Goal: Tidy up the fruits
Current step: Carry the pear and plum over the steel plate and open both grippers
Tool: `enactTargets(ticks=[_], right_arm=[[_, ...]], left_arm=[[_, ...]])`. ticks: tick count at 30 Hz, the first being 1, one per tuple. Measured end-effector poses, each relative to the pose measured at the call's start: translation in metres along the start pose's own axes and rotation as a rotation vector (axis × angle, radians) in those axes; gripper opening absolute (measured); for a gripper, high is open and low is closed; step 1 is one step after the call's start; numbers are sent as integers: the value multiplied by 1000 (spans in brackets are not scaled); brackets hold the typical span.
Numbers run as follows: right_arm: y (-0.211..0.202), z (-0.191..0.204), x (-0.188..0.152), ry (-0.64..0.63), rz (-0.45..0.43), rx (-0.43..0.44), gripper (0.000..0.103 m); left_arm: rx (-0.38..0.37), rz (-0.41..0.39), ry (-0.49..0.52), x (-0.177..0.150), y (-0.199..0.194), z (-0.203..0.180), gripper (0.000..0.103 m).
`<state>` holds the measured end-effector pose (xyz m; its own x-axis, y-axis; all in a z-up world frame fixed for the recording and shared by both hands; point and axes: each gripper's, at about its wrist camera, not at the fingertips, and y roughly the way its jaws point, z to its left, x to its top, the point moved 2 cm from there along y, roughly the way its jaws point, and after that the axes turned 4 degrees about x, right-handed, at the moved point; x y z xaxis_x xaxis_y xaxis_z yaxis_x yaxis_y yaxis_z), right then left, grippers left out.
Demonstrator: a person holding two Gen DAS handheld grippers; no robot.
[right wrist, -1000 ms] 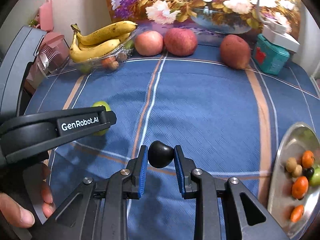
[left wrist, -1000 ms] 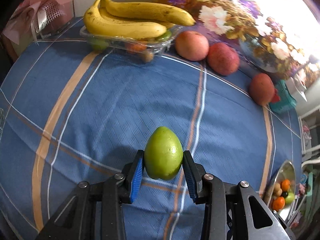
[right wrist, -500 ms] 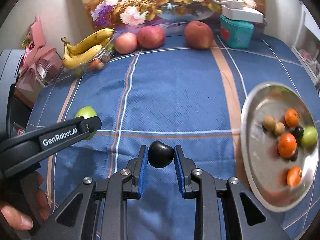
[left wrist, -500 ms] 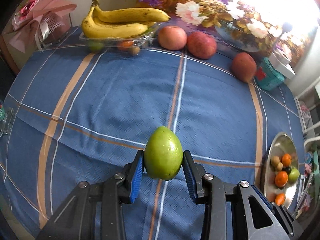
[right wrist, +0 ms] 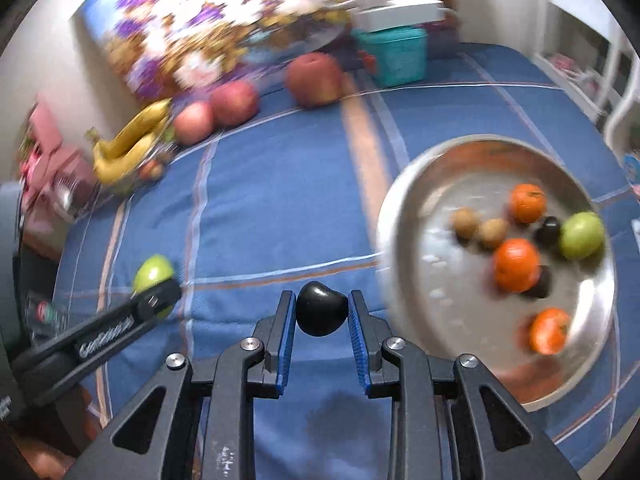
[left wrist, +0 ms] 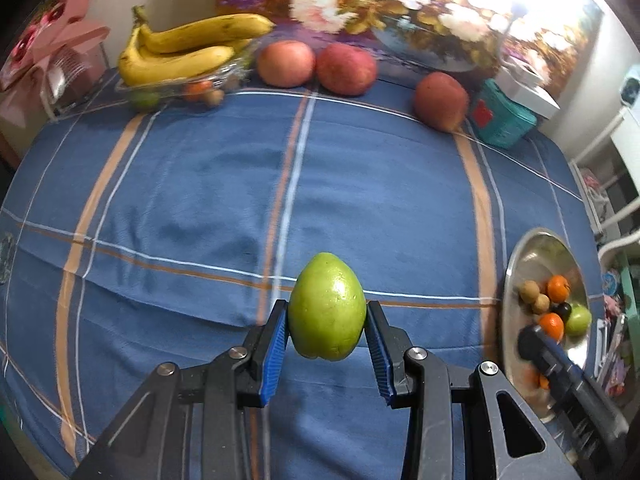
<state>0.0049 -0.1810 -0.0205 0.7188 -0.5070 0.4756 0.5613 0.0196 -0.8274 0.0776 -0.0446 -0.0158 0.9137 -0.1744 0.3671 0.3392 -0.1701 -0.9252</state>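
My left gripper (left wrist: 326, 344) is shut on a green guava (left wrist: 327, 306) and holds it above the blue checked cloth; the guava also shows at the left of the right wrist view (right wrist: 152, 274). My right gripper (right wrist: 321, 326) is shut on a small black fruit (right wrist: 320, 314), just left of a silver plate (right wrist: 404, 216). The plate holds several small orange, brown, black and green fruits. The plate also shows at the right in the left wrist view (left wrist: 520, 264), with the right gripper's tip over it.
At the back, bananas (left wrist: 180, 52) lie on a clear tray (left wrist: 176, 88) with small fruits. Three red apples (left wrist: 346, 68) stand along the flowered backdrop. A teal box (left wrist: 504, 124) sits at the back right. A pink object (left wrist: 60, 56) stands back left.
Both grippers have swung to the right with their fruits still held. The silver plate has come much closer in the right wrist view and further into the left wrist view.
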Motion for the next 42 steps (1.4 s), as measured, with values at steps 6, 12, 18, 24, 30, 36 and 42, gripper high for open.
enactTargets(ticks=[6, 12, 18, 24, 30, 36, 42], right_arm=[[-24, -63, 8, 147, -71, -80, 27], [-34, -103, 8, 249, -99, -123, 27], [-34, -116, 9, 276, -103, -121, 28], [-31, -119, 4, 278, -79, -122, 28], [-25, -118, 0, 278, -56, -111, 28], [-22, -121, -3, 287, -38, -115, 28], [-20, -124, -6, 293, -25, -118, 28]], left_arm=[[-100, 21, 78, -10, -3, -40, 41], [-182, 25, 214, -30, -5, -93, 41], [-212, -16, 323, -39, -4, -131, 41], [-240, -33, 333, -38, 3, -141, 41], [-252, -52, 330, -38, 3, -143, 41], [-254, -57, 329, -37, 6, -146, 41], [-271, -40, 320, -36, 9, -144, 41]])
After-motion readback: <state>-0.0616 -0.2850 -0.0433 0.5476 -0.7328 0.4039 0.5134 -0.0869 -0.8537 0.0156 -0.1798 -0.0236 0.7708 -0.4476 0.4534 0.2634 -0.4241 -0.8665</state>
